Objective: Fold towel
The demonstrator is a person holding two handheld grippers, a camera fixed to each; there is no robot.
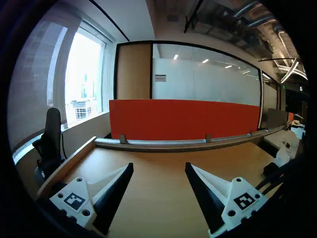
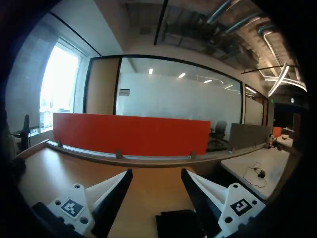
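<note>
**Two grippers, both spread, over a wooden desk**

Left gripper: fingers wide apart, nothing between them, bare desktop beneath. Each finger base carries a square black-and-white marker.

Right gripper: fingers likewise wide apart, gripping nothing.

Towel: at the bottom edge of the right gripper view a dark flat item lies on the desk, low between that gripper's fingers and touching neither. It may be the towel, but I cannot tell whether it is cloth.

Surroundings: an orange divider panel stands along the far edge of the desk, with a frosted glass wall behind it. A bright window is to the left, with a black office chair near it. In the right gripper view a white desk sits to the right, with a small corded device on it.
</note>
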